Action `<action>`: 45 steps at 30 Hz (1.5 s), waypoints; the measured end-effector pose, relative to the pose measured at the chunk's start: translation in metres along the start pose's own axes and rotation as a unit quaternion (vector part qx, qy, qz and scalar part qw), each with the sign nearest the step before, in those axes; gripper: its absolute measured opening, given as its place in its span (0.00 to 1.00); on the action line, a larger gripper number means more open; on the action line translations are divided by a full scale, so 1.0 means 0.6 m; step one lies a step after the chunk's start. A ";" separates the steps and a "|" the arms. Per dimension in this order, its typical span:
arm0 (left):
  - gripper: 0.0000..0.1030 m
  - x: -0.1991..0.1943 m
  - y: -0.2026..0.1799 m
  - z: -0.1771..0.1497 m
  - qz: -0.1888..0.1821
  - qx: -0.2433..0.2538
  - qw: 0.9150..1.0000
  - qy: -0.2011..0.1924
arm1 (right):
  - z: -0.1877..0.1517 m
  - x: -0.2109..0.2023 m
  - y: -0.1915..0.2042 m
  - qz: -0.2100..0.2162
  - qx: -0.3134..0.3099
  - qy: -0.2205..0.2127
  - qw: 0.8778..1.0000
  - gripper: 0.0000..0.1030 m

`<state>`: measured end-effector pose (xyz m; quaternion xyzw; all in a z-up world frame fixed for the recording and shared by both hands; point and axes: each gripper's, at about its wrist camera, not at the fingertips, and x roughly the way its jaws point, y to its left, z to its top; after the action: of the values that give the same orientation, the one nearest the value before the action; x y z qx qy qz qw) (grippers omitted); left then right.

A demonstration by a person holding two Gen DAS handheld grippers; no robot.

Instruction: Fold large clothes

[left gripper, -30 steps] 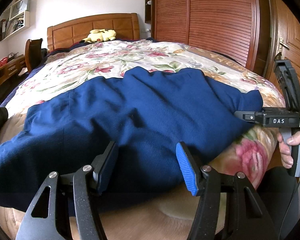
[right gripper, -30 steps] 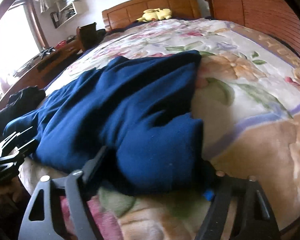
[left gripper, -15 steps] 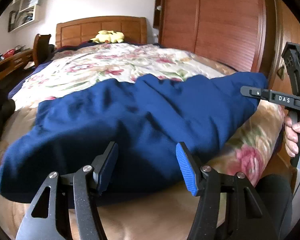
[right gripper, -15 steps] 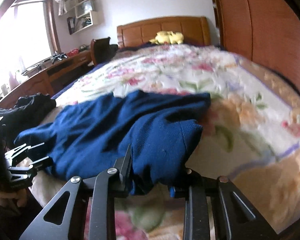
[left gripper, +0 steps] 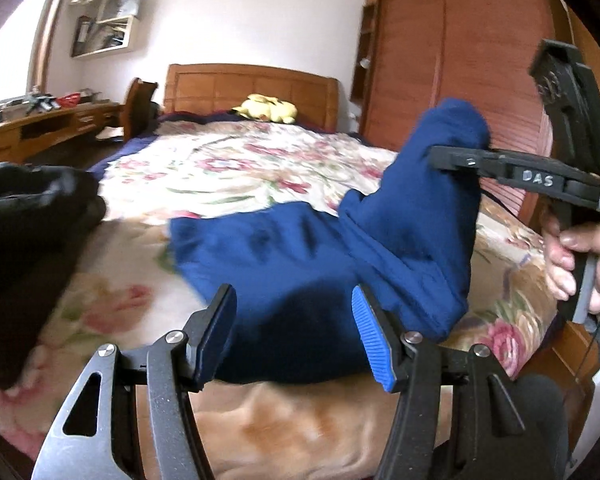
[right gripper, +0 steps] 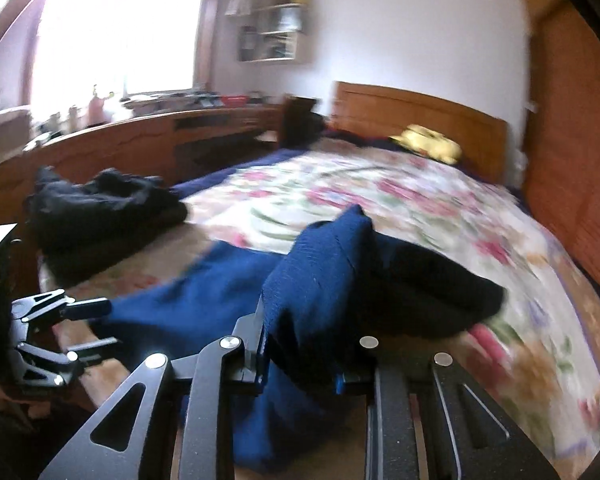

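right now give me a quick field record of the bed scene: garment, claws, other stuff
garment: blue garment, partly lifted off the floral bedspread
right claw: shut on a fold of the blue garment, jaws just closed, raised above the bed
left claw: open, blue garment edge between the pads, not pinched
other: black clothes at the bed's edge; yellow plush toy by the headboard
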<state>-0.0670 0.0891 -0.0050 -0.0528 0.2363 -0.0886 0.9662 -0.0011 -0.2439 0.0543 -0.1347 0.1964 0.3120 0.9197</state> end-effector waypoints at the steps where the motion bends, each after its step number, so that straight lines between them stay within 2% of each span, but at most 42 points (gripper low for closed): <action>1: 0.59 -0.007 0.010 -0.001 0.005 -0.004 1.000 -0.003 | 0.009 0.013 0.023 0.012 -0.014 0.001 1.000 0.23; 5: 0.59 -0.034 0.059 -0.010 0.039 -0.025 0.999 -0.008 | 0.027 0.065 0.121 0.074 -0.056 0.026 0.995 0.23; 8: 0.59 -0.048 0.087 -0.015 0.056 -0.043 0.997 -0.010 | 0.015 0.118 0.172 0.099 -0.066 0.077 0.990 0.29; 9: 0.59 -0.055 0.094 -0.018 0.060 -0.046 0.997 -0.013 | 0.010 0.129 0.180 0.106 -0.065 0.088 0.988 0.35; 10: 0.59 -0.056 0.099 -0.021 0.063 -0.047 0.997 -0.013 | 0.012 0.145 0.180 0.125 -0.062 0.094 0.986 0.45; 12: 0.59 -0.060 0.107 -0.026 0.066 -0.050 0.996 -0.013 | 0.015 0.152 0.171 0.159 -0.037 0.096 0.982 0.54; 14: 0.59 -0.059 0.111 -0.029 0.068 -0.050 0.996 -0.010 | 0.024 0.141 0.153 0.170 -0.013 0.081 0.982 0.64; 15: 0.59 -0.059 0.110 -0.030 0.067 -0.048 0.996 -0.011 | 0.028 0.132 0.140 0.162 -0.006 0.070 0.984 0.67; 18: 0.59 -0.057 0.108 -0.022 0.060 -0.046 0.997 -0.018 | 0.025 0.098 0.106 0.141 -0.002 0.052 0.989 0.67; 20: 0.59 -0.057 0.106 -0.017 0.054 -0.043 0.997 -0.024 | 0.013 0.072 0.086 0.104 -0.007 0.040 0.994 0.67; 23: 0.60 -0.056 0.093 -0.009 0.045 -0.037 0.998 -0.031 | -0.028 0.050 0.020 0.040 -0.012 0.033 0.999 0.67; 26: 0.60 -0.051 0.075 0.008 0.043 -0.024 0.998 -0.040 | -0.063 0.064 -0.027 -0.008 -0.001 0.057 0.998 0.67; 30: 0.60 -0.044 0.066 0.044 0.048 -0.020 0.997 -0.053 | -0.094 0.118 -0.062 -0.054 0.011 0.089 0.995 0.67; 33: 0.60 -0.035 0.061 0.069 0.029 -0.031 0.997 -0.059 | -0.088 0.177 -0.078 -0.060 0.021 0.106 0.992 0.67; 37: 0.60 0.003 0.039 0.087 0.026 -0.008 0.999 -0.037 | -0.071 0.223 -0.091 -0.043 0.027 0.123 0.991 0.67; 39: 0.60 0.025 0.035 0.084 0.029 0.001 0.999 -0.018 | -0.062 0.241 -0.091 -0.030 0.030 0.116 0.992 0.67; 41: 0.58 0.035 0.038 0.074 0.024 0.000 1.000 -0.010 | -0.045 0.239 -0.087 -0.018 0.027 0.091 0.995 0.55; 42: 0.55 0.039 0.042 0.071 0.022 -0.003 1.000 -0.006 | -0.034 0.242 -0.085 -0.007 0.026 0.081 0.996 0.45; 43: 0.50 0.042 0.046 0.068 0.018 -0.009 1.000 -0.003 | -0.023 0.249 -0.085 0.006 0.025 0.077 0.997 0.31; 44: 0.46 0.044 0.051 0.067 0.015 -0.015 1.000 0.000 | -0.014 0.252 -0.082 0.018 0.021 0.074 0.997 0.23; 45: 0.43 0.045 0.056 0.065 0.014 -0.021 1.000 0.003 | -0.001 0.261 -0.073 0.025 0.011 0.073 0.997 0.09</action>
<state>-0.0203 0.1194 0.0128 -0.0699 0.2413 -0.0706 0.9654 0.1402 -0.1964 -0.0102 -0.1423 0.2692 0.3218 0.8965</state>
